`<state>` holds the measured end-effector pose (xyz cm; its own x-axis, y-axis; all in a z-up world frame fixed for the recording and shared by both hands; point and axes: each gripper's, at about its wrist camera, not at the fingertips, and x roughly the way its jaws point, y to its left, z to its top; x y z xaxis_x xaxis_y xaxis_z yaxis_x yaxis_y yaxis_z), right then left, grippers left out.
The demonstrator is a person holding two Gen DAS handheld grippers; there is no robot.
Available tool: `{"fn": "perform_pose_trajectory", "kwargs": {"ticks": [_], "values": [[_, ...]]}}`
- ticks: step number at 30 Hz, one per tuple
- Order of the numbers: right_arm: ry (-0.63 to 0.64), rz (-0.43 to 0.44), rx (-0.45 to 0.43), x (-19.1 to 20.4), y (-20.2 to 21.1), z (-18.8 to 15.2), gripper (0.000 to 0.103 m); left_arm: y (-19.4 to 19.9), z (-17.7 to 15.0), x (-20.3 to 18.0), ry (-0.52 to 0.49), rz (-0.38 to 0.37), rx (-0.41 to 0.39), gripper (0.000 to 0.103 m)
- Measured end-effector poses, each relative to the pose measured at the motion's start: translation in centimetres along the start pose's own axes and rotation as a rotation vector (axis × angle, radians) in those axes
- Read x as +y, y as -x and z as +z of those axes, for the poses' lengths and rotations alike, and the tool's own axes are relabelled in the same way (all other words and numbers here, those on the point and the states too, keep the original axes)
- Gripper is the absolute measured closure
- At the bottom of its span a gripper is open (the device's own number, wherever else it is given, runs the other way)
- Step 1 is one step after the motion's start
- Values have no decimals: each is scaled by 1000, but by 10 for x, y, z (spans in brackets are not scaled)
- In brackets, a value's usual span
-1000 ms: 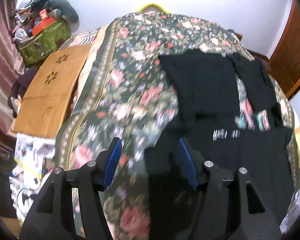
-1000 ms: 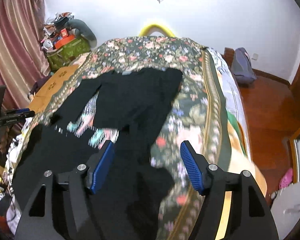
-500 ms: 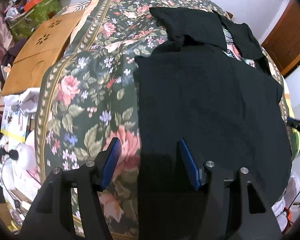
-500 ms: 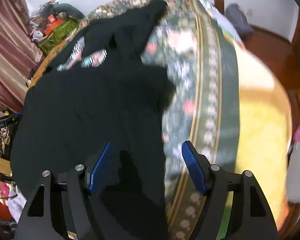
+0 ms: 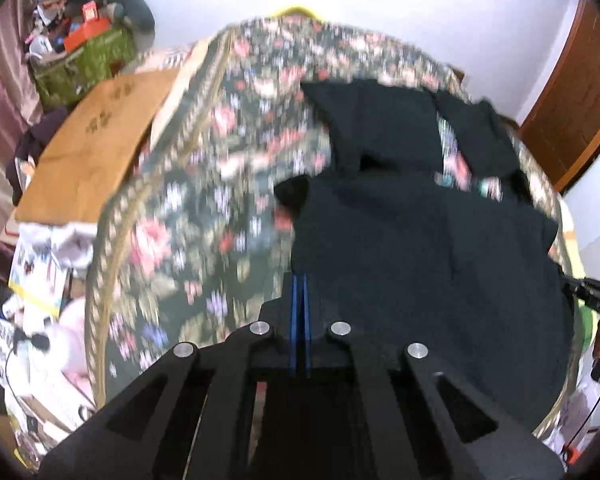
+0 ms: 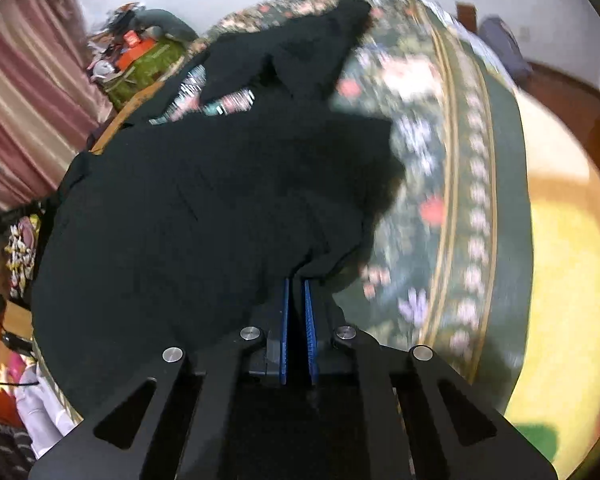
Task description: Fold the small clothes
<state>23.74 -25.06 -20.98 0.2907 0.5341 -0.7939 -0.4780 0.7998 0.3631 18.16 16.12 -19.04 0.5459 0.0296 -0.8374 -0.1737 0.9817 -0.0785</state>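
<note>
Both pairs of blue-padded jaws are pressed together: our left gripper (image 5: 300, 280) has its pads closed flat against each other at the near left edge of the large black fabric garment (image 5: 420, 264), low in the centre of the left wrist view, and the cloth edge runs right into the pad tips, though we cannot tell for sure how much fabric sits between them. Our right gripper (image 6: 299, 282) shows a thin gap between its pads, filled by a bunched fold of the same black garment (image 6: 204, 216), so it is clamped on the cloth at the lower centre of the right wrist view

We see the garment spread over the dark green floral bedspread (image 5: 188, 216), filling the middle and right of the left view and the middle and left of the right view. Beyond it, toward the upper part of both frames, lies a smaller black piece of clothing (image 5: 384, 128), with flowered cover showing between its parts. At the upper left of the left view a tan wooden board (image 5: 100, 140) lies beside the bed, with a green patterned box (image 5: 84, 64) of clutter behind it
</note>
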Motion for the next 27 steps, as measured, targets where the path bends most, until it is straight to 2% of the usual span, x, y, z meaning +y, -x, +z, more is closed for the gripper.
{"fn": "perform_pose_trajectory", "kwargs": {"ticks": [4,7,12,14,15,17,19,21,22,27], "values": [[13,-17,-61,6,3,25,97,-8,28,0,-5,37,-42,102],[-1,-43,-81,4,-1,36,96,-26,39,5,20,48,-26,102],[-54,-51,1,-7,-20,30,91,-61,28,5,-4,73,76,101],[-65,-53,43,-9,-22,26,81,-67,19,7,1,74,128,98],[-72,-66,61,-10,-20,24,72,-67,16,8,2,72,143,94],[-75,-69,44,-12,-10,17,65,-61,10,11,3,70,149,86],[-74,-57,23,-13,4,11,60,-48,6,17,10,73,135,60],[-75,-51,5,-18,16,3,53,-32,1,24,35,61,104,46],[-74,-48,5,-20,19,0,52,-25,-1,28,49,56,94,43],[-55,-95,70,-21,11,-20,52,-6,-23,45,116,21,125,42]]}}
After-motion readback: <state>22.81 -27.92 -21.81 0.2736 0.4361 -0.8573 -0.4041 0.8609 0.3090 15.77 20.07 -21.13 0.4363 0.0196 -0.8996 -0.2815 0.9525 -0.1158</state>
